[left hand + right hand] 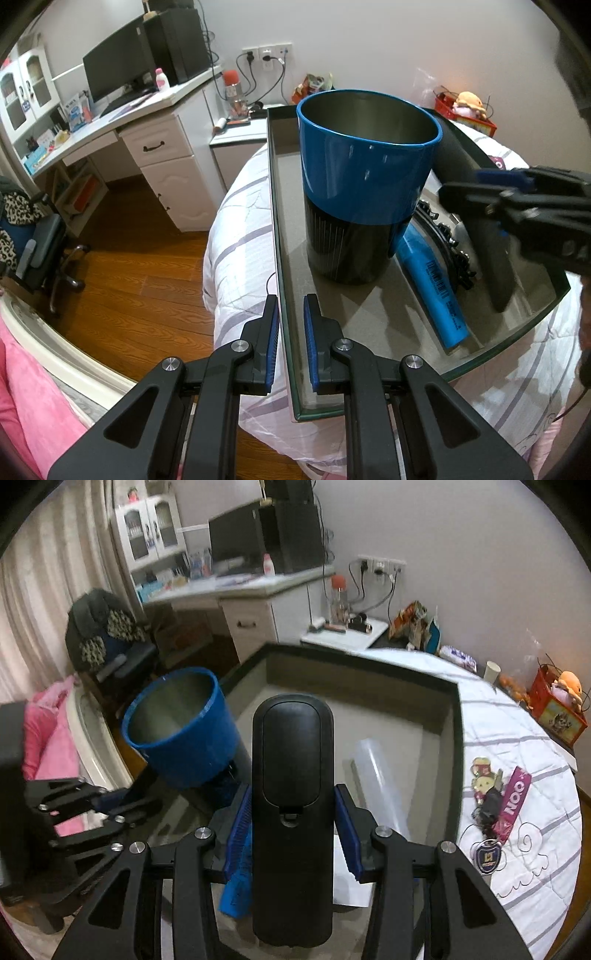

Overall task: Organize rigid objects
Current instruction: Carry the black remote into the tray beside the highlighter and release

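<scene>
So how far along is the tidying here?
Well underway, it seems. The blue cup and blue marker already sit in the tray. The right gripper holds a black remote over the tray, while the left gripper straddles the tray's edge. Keys still lie on the bed.

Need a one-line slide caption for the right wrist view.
Right claw grips a black remote above the tray, beside the blue cup.
</scene>
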`<move>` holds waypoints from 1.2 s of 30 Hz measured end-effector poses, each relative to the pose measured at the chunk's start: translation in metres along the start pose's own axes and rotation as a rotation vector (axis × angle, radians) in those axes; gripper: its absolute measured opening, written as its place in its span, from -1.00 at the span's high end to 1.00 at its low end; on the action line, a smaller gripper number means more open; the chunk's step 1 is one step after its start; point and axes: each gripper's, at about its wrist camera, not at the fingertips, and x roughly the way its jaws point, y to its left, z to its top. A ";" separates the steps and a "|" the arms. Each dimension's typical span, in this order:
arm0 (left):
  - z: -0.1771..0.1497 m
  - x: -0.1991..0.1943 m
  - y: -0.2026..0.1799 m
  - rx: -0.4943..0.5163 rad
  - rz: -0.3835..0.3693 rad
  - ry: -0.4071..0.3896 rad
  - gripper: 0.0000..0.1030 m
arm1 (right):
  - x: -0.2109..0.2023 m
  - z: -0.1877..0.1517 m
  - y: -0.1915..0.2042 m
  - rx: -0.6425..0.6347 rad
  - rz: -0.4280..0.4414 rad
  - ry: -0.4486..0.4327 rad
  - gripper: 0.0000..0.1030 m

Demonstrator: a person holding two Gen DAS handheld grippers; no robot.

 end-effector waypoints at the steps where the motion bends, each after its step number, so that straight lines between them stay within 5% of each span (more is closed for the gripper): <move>1: 0.000 0.000 0.000 0.000 -0.001 0.000 0.77 | 0.003 -0.001 0.001 -0.002 -0.002 0.011 0.13; 23: 0.001 0.001 0.000 -0.001 -0.004 -0.001 0.76 | 0.014 -0.006 0.007 0.008 -0.025 0.053 0.11; 27: 0.001 0.002 0.000 0.001 -0.002 0.000 0.77 | 0.003 -0.004 0.001 0.030 -0.005 0.008 0.07; 29: 0.001 0.001 0.000 0.001 -0.002 0.000 0.77 | -0.005 -0.003 -0.001 0.037 -0.008 -0.018 -0.17; 36: 0.001 0.002 0.000 0.001 0.000 0.000 0.77 | -0.045 -0.005 -0.015 0.071 -0.016 -0.120 -0.18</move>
